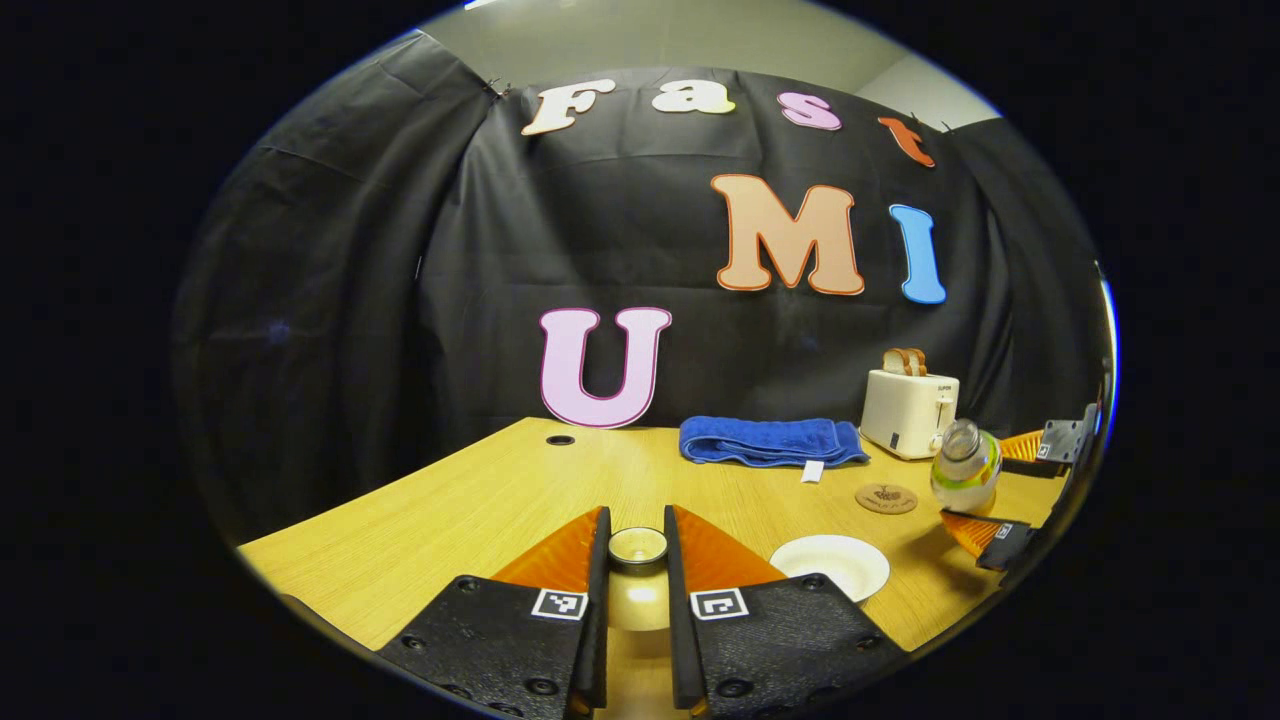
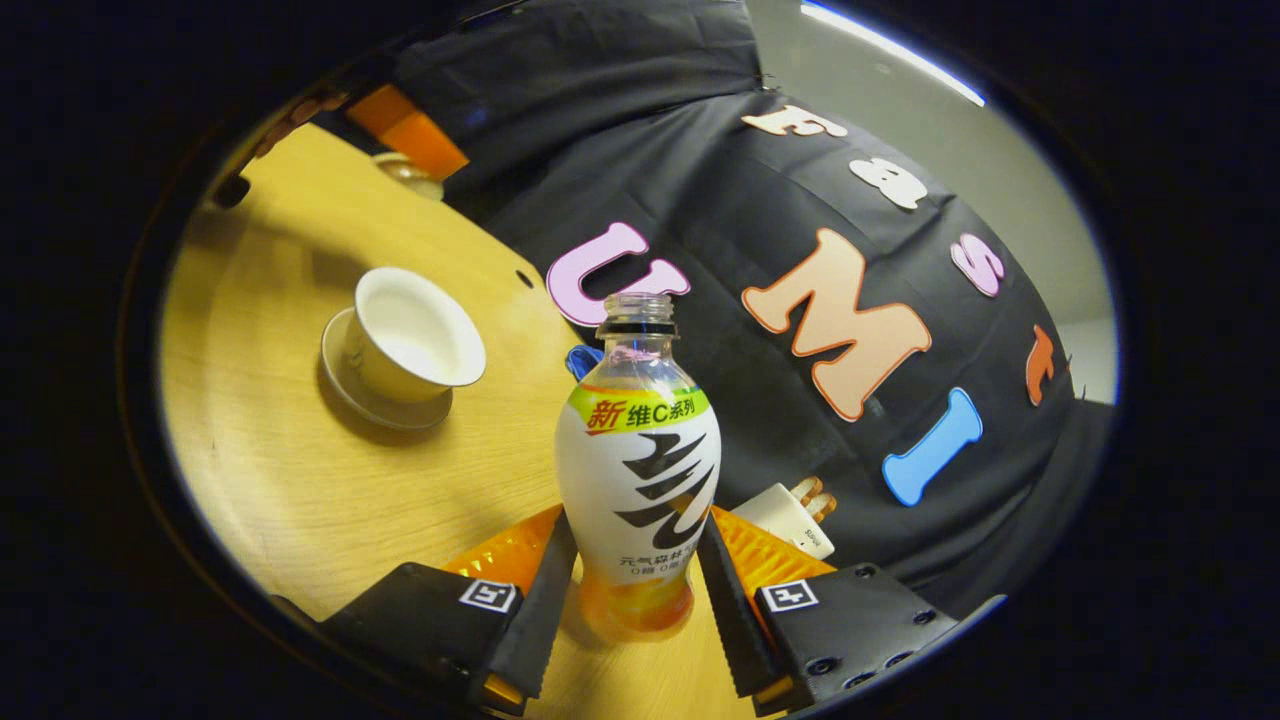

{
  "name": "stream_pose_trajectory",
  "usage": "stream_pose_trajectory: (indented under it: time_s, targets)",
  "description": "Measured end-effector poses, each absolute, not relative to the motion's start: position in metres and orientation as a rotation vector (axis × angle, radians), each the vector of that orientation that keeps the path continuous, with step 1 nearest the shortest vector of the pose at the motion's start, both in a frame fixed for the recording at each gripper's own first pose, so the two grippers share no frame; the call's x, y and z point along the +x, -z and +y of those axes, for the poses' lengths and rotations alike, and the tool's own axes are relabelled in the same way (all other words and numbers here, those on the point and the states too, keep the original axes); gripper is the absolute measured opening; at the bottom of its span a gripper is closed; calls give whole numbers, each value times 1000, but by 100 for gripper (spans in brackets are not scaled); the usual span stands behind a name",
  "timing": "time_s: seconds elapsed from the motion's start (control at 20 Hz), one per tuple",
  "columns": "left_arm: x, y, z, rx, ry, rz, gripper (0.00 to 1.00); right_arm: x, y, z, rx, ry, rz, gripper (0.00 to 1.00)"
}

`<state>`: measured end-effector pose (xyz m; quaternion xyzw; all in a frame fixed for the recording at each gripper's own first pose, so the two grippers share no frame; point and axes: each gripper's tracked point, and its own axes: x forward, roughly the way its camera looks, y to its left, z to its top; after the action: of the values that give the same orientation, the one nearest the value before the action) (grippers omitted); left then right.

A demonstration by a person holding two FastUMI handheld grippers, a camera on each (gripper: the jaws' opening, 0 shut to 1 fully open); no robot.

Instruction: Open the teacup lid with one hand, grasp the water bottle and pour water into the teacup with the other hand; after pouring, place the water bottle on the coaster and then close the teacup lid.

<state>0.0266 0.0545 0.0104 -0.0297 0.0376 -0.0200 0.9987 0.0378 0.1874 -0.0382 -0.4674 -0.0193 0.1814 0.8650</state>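
Note:
My left gripper [image 1: 637,522] is shut on the teacup lid [image 1: 637,548], holding it by its round knob above the wooden table [image 1: 450,520]. The white teacup [image 1: 830,565] stands uncovered to the lid's right; in the right gripper view the teacup [image 2: 412,338] sits on its saucer [image 2: 385,405]. My right gripper [image 2: 638,530] is shut on the uncapped water bottle [image 2: 640,470], gripping its lower body. In the left gripper view the bottle [image 1: 965,468] hangs tilted beyond the teacup, held by the right gripper [image 1: 1000,490]. The round brown coaster [image 1: 886,498] lies just left of the bottle.
A folded blue towel [image 1: 770,440] lies at the back of the table. A white toaster [image 1: 908,410] with bread slices stands to its right, near the coaster. A small round hole [image 1: 560,440] sits in the tabletop at the back left.

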Motion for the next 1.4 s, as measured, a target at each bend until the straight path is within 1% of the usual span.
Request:
stream_pose_trajectory:
  time_s: [0.15,0.35,0.4,0.55,0.65,0.75,0.9,1.0,1.05,1.15,1.2,1.3,1.4]
  targets:
    - [26,-14,59,-83,41,72,22,34,46,194,-1092,-385,-58,73]
    - [23,-22,67,-94,27,56,22,37,46,199,-1269,-361,-116,72]
    - [22,-25,66,-94,31,51,23,34,46,199,-1300,-362,-125,73]
    - [21,-28,61,-102,46,39,23,32,47,202,-1343,-380,-123,72]
    - [20,-29,60,-107,50,41,23,30,44,202,-1391,-393,-130,70]
    - [20,-29,59,-116,55,44,23,30,45,209,-1430,-405,-151,69]
    - [18,-31,61,-115,50,40,24,26,42,216,-1502,-404,-193,69]
    - [18,-33,62,-120,51,32,22,25,40,217,-1548,-397,-217,69]
    - [18,-34,62,-122,50,31,23,24,41,218,-1562,-398,-220,69]
    - [18,-35,64,-117,47,28,22,27,39,217,-1590,-398,-225,69]
    - [17,-35,64,-117,45,26,23,26,39,218,-1609,-393,-236,70]
    - [17,-38,65,-124,47,23,22,25,39,221,-1647,-387,-256,73]
    - [16,-39,66,-130,47,21,22,25,38,222,-1676,-388,-256,73]
